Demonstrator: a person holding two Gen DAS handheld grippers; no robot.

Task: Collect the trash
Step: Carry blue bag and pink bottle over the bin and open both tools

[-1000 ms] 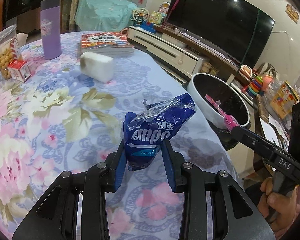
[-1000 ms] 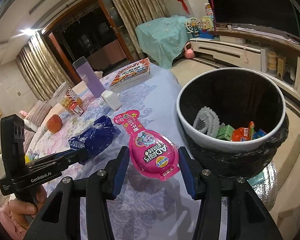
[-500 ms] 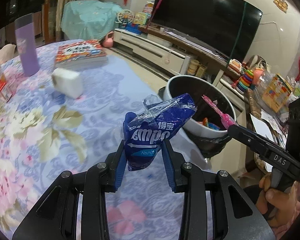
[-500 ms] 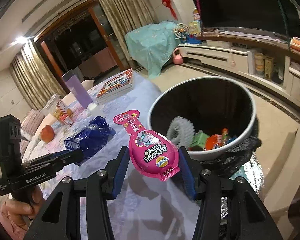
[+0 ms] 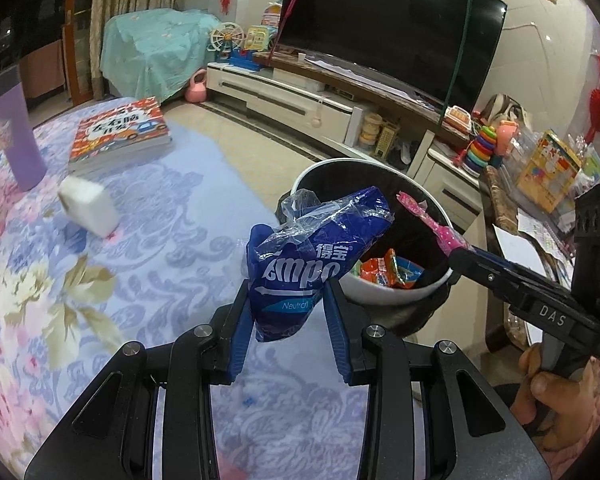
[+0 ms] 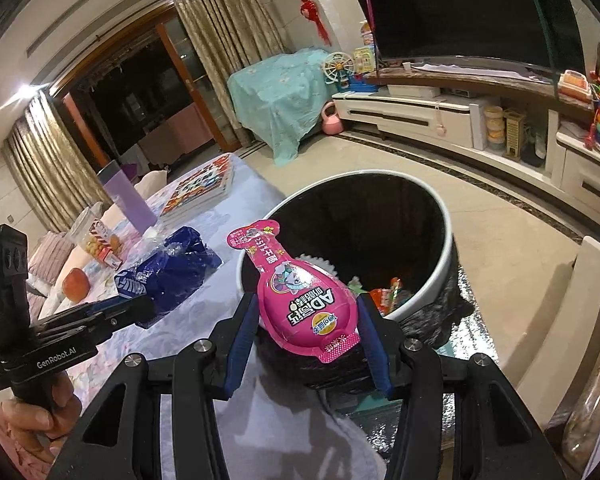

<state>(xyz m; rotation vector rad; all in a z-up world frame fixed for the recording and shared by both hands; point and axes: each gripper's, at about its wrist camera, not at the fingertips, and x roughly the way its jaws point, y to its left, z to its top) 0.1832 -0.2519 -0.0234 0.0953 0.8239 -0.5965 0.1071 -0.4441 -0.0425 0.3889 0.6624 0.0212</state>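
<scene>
Two grippers each hold one piece of trash. The left gripper is clamped on a crumpled blue wrapper, which sticks up from between its pads, with the bin just ahead and to its right. The right gripper pinches a pink pouch by its wide end; the pouch's neck reaches forward over the bin's near rim. Wrappers lie inside the bin. To the left gripper's left, on the floral cloth, are a white block, a book and a purple bottle.
</scene>
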